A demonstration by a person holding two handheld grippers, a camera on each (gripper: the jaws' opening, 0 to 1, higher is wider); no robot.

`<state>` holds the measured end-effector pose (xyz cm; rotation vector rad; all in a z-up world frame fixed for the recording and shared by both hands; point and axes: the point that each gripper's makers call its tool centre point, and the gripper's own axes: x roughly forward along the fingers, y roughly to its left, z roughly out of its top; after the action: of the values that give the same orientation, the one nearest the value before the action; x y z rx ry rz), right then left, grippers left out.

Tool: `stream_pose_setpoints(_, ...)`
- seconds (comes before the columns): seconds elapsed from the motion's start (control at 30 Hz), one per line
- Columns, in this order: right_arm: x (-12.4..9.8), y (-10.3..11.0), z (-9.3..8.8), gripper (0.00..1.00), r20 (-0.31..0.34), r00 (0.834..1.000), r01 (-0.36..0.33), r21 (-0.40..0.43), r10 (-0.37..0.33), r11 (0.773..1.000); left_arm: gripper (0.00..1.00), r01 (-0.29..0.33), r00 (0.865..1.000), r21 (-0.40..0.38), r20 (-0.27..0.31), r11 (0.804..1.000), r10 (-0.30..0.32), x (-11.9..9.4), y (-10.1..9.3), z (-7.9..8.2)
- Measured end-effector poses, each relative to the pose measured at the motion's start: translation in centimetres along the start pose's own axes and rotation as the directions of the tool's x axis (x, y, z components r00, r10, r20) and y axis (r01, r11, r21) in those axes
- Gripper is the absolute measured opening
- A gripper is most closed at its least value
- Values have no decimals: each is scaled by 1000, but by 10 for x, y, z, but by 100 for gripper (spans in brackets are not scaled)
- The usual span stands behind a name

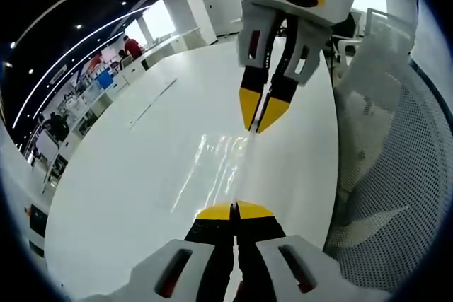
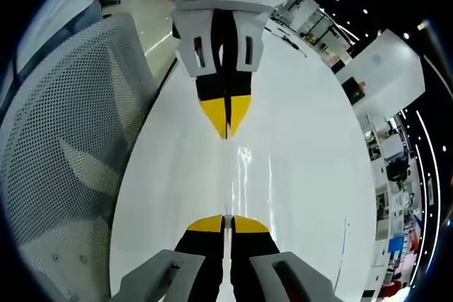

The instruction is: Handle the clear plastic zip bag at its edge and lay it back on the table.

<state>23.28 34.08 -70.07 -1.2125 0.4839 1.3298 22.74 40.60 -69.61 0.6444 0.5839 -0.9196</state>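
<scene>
The left gripper [image 1: 234, 211] and right gripper [image 2: 226, 223] each had jaws clamped on opposite edges of the zip bag [image 1: 228, 160], stretched taut above the white counter [image 1: 127, 175] — uneven release could crumple it.

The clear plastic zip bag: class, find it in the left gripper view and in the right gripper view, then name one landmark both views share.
Left gripper view: the clear plastic zip bag stretches up the middle, from the left gripper at the bottom to the right gripper above.
Right gripper view: the bag runs edge-on up the centre, between the right gripper below and the left gripper above.
Shared landmark: the mesh chair beside the white table.
</scene>
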Motion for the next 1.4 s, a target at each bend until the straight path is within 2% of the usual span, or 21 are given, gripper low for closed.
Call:
stream_pose_setpoints(0.4,-1,-1,-5,0,-10,1000,3,4,-3,1000,0,-5,1000,-9,-6,1000,5,-1,4,-7)
stream_pose_setpoints(1.4,-5,-1,-14,0,-21,1000,9,17,-9,1000,0,-9,1000,-14,-15,1000,9,-4,7,-10)
